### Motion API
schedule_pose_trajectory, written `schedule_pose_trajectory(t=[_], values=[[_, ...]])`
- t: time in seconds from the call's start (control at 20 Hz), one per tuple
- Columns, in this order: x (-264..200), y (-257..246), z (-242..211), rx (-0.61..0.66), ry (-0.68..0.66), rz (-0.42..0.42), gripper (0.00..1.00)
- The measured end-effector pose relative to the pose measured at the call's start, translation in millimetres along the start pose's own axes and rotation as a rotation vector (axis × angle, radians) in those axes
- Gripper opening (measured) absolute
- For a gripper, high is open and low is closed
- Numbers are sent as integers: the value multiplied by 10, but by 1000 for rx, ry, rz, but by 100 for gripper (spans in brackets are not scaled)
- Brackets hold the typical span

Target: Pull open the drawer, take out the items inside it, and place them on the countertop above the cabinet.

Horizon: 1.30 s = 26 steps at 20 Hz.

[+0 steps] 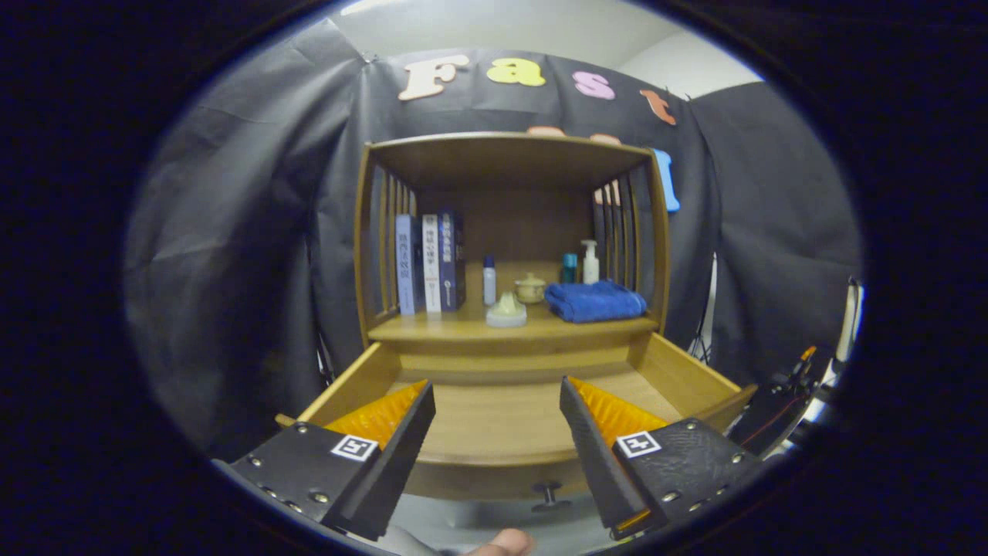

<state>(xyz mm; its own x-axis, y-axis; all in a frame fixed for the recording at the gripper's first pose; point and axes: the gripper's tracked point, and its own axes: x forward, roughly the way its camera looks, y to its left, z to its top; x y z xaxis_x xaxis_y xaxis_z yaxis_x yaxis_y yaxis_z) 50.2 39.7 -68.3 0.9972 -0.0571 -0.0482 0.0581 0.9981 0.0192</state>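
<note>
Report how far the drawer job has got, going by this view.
Done: the drawer stands pulled open, and the part of its floor in sight is bare. On the countertop above it lie a blue towel, a small jar and a round lid. In hand: nothing; the gripper hangs open over the drawer. Left: apparently nothing visible to lift out.

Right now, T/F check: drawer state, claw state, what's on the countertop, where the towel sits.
1. The drawer is pulled open. True.
2. The claw is shut on the drawer knob. False: its fingers stand apart over the drawer, holding nothing; the knob sits below them.
3. A folded blue towel lies on the countertop. True.
4. The books lie flat inside the drawer. False: they stand upright on the countertop, at the far end from the towel.
5. The visible drawer floor is bare wood. True.
</note>
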Motion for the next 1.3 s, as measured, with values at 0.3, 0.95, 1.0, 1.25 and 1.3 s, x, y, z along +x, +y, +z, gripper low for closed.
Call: schedule_pose_trajectory(t=[0.3, 0.95, 1.0, 1.25, 1.3], values=[[-19, -243, -421, 44, -2, -25, 99], [16, -292, -1044, 15, 125, -18, 99], [0, -306, -1083, 1, 126, -22, 99], [55, -335, -1082, 40, 90, -15, 98], [56, -344, -1087, 31, 94, -14, 97]])
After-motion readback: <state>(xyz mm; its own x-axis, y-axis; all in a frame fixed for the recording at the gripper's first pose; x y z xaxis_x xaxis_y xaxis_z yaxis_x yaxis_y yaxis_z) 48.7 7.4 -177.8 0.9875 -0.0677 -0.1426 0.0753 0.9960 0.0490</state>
